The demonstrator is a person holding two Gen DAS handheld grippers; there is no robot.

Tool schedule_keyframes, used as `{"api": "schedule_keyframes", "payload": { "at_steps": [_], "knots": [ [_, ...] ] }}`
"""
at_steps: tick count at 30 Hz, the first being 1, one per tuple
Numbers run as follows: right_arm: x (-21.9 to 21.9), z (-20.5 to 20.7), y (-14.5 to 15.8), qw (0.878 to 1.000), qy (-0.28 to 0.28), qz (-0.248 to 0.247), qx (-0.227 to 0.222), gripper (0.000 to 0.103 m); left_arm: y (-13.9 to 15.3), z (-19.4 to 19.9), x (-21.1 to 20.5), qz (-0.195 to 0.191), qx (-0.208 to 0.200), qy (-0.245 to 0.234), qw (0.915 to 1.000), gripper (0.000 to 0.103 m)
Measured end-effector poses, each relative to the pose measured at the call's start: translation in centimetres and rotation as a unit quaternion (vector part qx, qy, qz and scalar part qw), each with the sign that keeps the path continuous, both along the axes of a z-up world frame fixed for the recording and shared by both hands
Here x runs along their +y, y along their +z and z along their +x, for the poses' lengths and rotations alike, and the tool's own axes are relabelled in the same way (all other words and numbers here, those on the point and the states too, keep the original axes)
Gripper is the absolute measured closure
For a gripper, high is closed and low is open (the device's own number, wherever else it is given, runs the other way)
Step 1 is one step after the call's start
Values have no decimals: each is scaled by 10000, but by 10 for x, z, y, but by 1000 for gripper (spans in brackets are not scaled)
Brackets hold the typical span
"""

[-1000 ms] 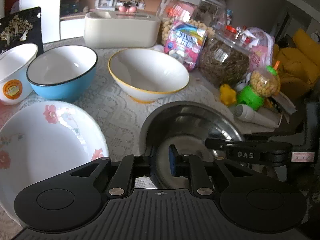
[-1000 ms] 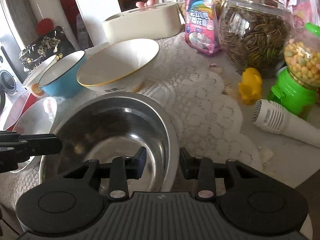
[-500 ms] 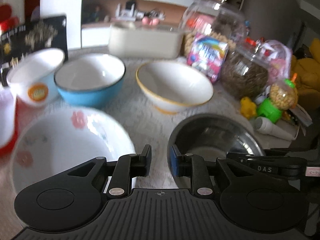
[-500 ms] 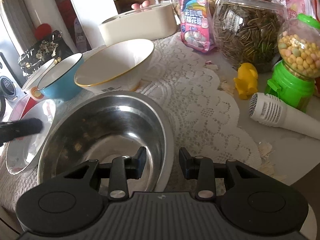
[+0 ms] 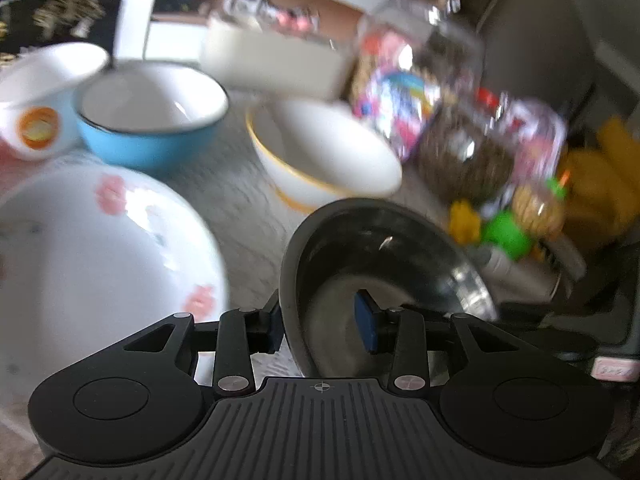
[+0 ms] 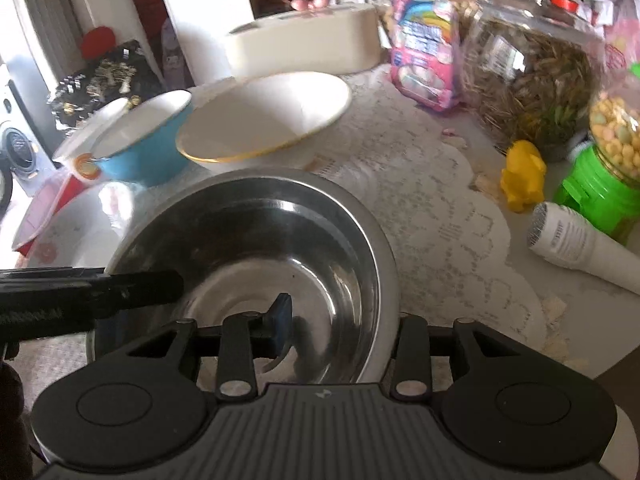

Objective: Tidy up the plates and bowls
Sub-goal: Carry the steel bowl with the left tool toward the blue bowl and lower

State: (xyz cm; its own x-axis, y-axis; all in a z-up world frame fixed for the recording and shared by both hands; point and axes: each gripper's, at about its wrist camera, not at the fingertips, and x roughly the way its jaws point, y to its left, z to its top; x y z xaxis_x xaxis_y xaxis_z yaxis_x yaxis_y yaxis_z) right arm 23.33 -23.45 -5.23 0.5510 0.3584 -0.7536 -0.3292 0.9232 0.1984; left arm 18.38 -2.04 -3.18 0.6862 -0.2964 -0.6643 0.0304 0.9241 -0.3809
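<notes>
A steel bowl (image 5: 400,260) (image 6: 260,240) sits on the lace cloth. My left gripper (image 5: 320,328) straddles its left rim. Its jaws are opening: the outer pad is by the wall and the blue inner pad stands off it. My right gripper (image 6: 344,320) straddles the bowl's right rim, with its inner pad clear of the wall and its outer finger hidden behind the rim. A white flowered dish (image 5: 100,260) lies left of the steel bowl. Behind stand a blue bowl (image 5: 152,136), a yellow-rimmed white bowl (image 5: 320,152) and a white bowl with an orange mark (image 5: 40,96).
At the back are a cream box (image 6: 304,44), a candy packet (image 6: 424,56) and a jar of seeds (image 6: 532,80). To the right lie a yellow toy (image 6: 524,176), a green candy dispenser (image 6: 600,196) and a white microphone (image 6: 576,244). The table edge runs at the near right.
My left gripper was shut on the steel bowl's rim and its jaws have spread, while its view rolled and blurred. My right gripper has come closer over the bowl.
</notes>
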Motion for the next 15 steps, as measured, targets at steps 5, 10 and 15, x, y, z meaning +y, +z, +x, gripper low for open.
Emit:
{"api": "schedule_keyframes", "payload": {
  "at_steps": [5, 10, 15],
  "knots": [
    [51, -7, 25, 9986, 486, 43, -182, 66, 34, -41, 44, 35, -528, 560, 9970, 63],
    [122, -13, 43, 9934, 1103, 19, -300, 66, 46, -79, 97, 30, -707, 1261, 9895, 63],
    [188, -13, 40, 9880, 1510, -130, -286, 66, 35, -91, 142, 44, -519, 1975, 9789, 63]
  ]
}}
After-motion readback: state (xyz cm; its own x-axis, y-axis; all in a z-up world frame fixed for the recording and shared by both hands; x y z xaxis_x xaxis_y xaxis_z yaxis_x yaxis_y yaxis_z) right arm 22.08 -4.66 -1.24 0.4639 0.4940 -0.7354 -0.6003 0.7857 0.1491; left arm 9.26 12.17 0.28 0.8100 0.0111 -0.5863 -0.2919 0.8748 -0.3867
